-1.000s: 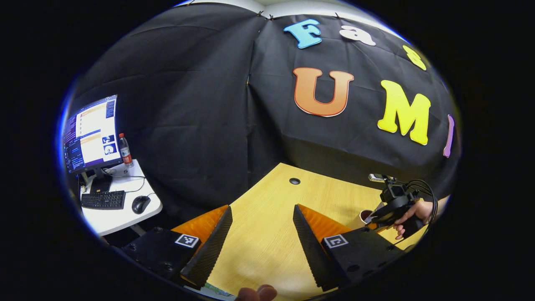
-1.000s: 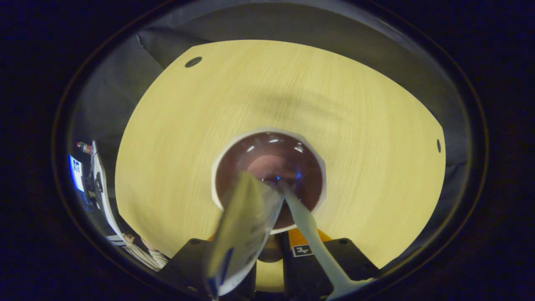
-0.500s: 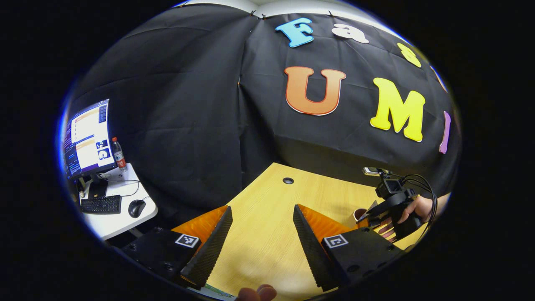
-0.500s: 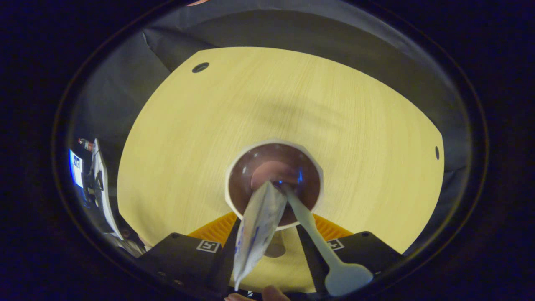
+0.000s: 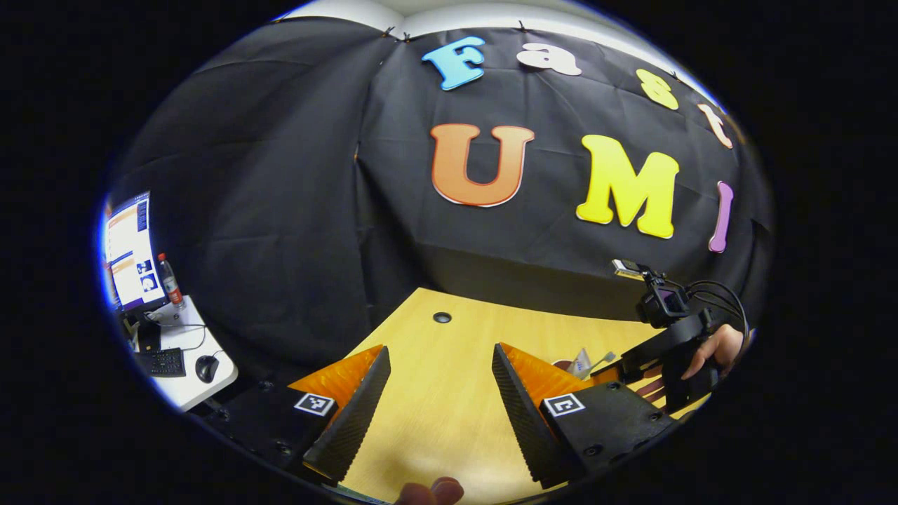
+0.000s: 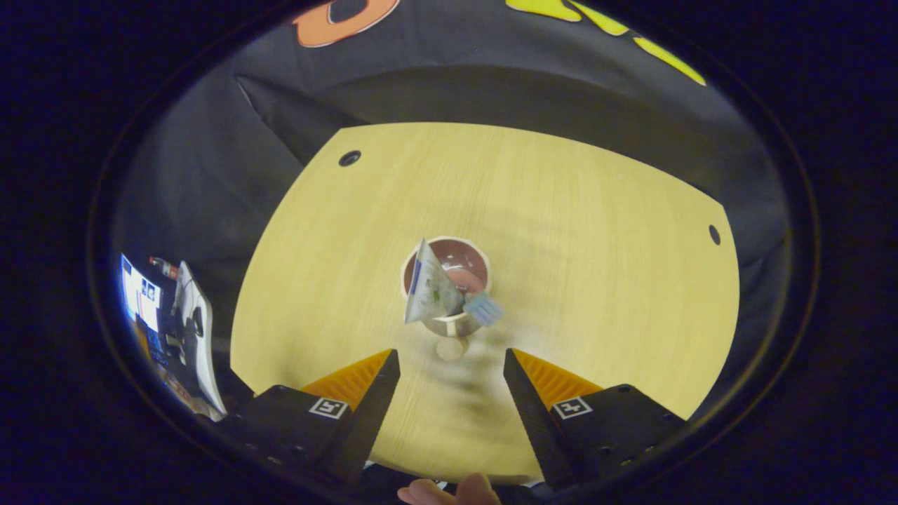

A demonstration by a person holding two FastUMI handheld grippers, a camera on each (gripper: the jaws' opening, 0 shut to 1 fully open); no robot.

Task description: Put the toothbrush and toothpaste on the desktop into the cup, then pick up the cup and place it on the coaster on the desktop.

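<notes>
A white cup (image 6: 456,258) with a dark red inside stands on the wooden desk (image 6: 596,231). The toothpaste tube (image 6: 428,291) and the toothbrush (image 6: 483,307) lean in it, sticking out over the near rim. My right gripper (image 6: 449,358) is open and stands back from the cup, touching nothing. In the left gripper view the tube (image 5: 581,361) and the brush (image 5: 603,358) poke up at the right, beside a hand (image 5: 715,347) holding the other gripper. My left gripper (image 5: 440,351) hangs open over bare desk, with nothing between its fingers.
The desk has round cable holes (image 6: 349,158) (image 6: 713,233) near its far corners, with black cloth behind. Off the left edge a white side table (image 5: 193,379) carries a monitor (image 5: 130,249), a bottle, a keyboard and a mouse.
My right gripper opened, let go of the toothpaste tube and pulled back from the cup, leaving tube and brush inside. The left gripper view swung slightly; that gripper stayed open.
</notes>
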